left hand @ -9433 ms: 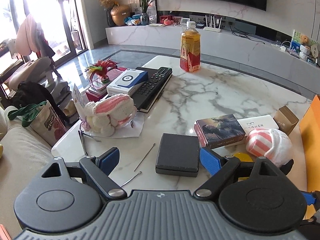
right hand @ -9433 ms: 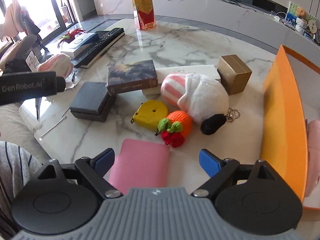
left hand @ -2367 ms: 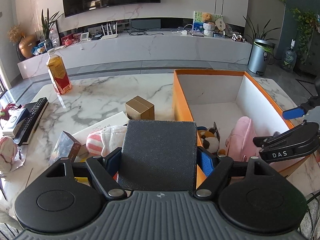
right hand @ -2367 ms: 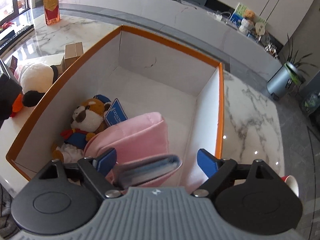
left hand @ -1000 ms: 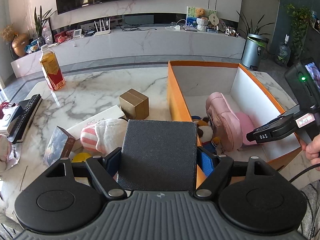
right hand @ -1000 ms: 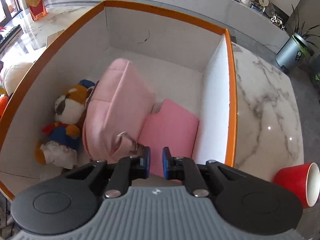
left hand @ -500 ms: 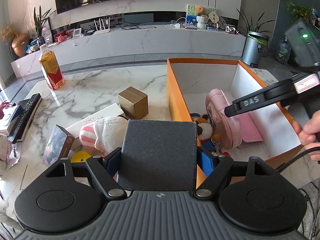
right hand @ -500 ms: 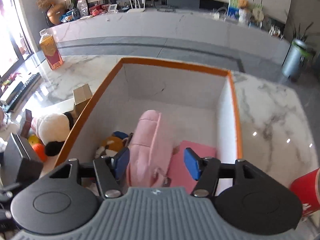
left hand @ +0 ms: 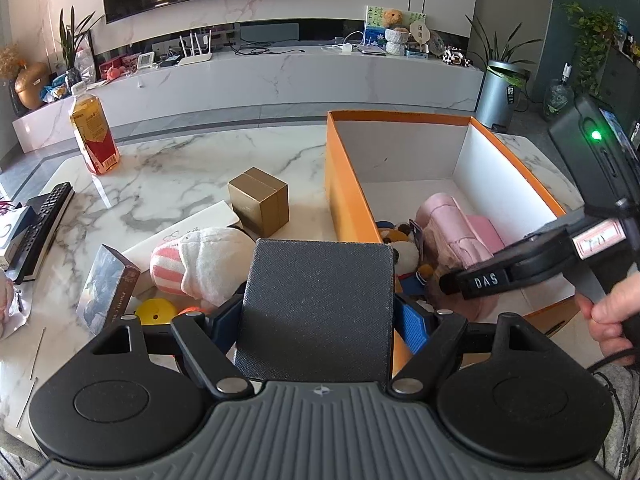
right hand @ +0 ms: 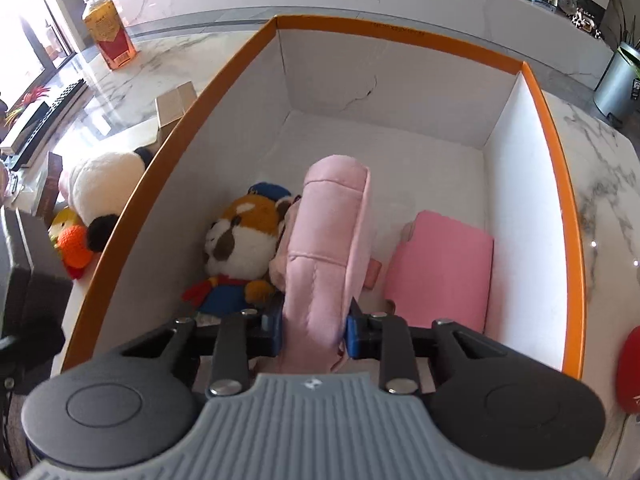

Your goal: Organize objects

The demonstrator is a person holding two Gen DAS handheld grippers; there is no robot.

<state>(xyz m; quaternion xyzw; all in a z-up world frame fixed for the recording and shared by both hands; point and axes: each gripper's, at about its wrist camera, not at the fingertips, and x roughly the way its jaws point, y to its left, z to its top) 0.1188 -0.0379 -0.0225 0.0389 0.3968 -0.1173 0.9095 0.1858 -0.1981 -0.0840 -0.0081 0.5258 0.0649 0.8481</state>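
My left gripper (left hand: 318, 320) is shut on a black textured box (left hand: 320, 304), held above the table just left of the orange box (left hand: 348, 184). Inside the orange box (right hand: 400, 32) stands a pink quilted bag (right hand: 332, 232) on edge, between a plush dog (right hand: 244, 240) and a flat pink pouch (right hand: 440, 268). My right gripper (right hand: 314, 332) reaches into the box with its jaws closing, and both pads press the near end of the pink bag. In the left wrist view a hand (left hand: 608, 316) holds the right gripper over the bag (left hand: 452, 228).
On the marble table left of the orange box lie a gold box (left hand: 260, 200), a pink-striped plush (left hand: 200, 264), a book (left hand: 108, 284), a yellow tape measure (left hand: 156, 310), a remote (left hand: 40, 232) and a drink bottle (left hand: 94, 136). A red cup (right hand: 630, 372) stands right of the box.
My right gripper went from shut and empty to wide open, then closed around the end of the pink bag, which now stands on edge. My left gripper kept still with the black box.
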